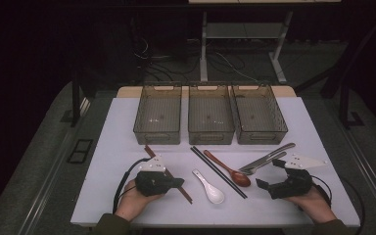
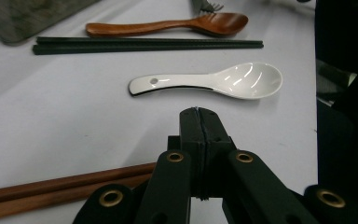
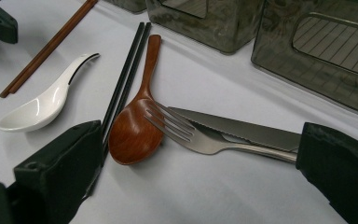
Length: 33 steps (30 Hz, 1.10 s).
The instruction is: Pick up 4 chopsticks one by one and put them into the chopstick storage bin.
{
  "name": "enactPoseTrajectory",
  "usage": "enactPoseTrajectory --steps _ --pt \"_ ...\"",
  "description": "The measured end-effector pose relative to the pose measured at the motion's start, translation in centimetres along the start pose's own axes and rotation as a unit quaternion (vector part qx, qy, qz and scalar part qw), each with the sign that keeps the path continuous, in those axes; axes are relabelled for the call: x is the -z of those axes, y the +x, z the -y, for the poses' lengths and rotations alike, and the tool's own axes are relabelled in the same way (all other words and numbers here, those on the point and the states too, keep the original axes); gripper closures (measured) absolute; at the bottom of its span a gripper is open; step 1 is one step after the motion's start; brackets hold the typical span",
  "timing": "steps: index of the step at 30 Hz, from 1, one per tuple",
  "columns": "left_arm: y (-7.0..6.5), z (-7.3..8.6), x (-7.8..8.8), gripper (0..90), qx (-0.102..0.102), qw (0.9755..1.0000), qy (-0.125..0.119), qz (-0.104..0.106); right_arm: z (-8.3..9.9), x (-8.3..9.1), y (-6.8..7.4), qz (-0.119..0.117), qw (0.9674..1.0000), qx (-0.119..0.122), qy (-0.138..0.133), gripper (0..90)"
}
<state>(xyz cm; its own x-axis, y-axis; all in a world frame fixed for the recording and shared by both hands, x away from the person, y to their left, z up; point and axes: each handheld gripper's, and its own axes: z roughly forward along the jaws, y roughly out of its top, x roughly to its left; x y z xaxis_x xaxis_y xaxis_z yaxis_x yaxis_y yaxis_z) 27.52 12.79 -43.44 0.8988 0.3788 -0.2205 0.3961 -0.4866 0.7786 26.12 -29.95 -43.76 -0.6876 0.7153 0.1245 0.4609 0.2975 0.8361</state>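
While laid out, three bins (image 1: 210,120), two spoons (image 1: 209,186), one fork (image 3: 186,133), one knife (image 3: 242,130).

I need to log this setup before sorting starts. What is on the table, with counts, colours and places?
bins: three, smoky translucent, side by side at the far side of the table
brown chopsticks: one pair, reddish brown, near left, running under the left gripper
black chopsticks: one pair, black, centre, lying diagonally
white spoon: one, white ceramic, between the two chopstick pairs
wooden spoon: one, brown, just right of the black chopsticks
fork: one, silver, tines at the wooden spoon's bowl
knife: one, silver, beside the fork
table: one, white
left gripper: black, fingers shut, empty, above the brown chopsticks
right gripper: black, fingers open, empty, near the fork and knife
hands: two, at the near edge
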Motion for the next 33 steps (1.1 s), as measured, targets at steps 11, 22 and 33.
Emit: enactPoseTrajectory --steps 11,22,33 --pt "-0.8 -0.3 -2.2 89.0 -0.015 0.9988 0.045 0.016 0.0 0.0 0.0 0.002 1.0 -0.001 0.001 1.1" --pt "-1.2 -0.4 -3.3 89.0 -0.03 0.9973 0.065 0.016 0.0 0.0 0.0 0.003 1.0 -0.001 0.0 1.1" --pt "-1.2 -0.3 -3.3 89.1 -0.025 0.9966 0.076 0.018 0.0 0.0 0.0 0.003 1.0 -0.002 0.0 1.1"
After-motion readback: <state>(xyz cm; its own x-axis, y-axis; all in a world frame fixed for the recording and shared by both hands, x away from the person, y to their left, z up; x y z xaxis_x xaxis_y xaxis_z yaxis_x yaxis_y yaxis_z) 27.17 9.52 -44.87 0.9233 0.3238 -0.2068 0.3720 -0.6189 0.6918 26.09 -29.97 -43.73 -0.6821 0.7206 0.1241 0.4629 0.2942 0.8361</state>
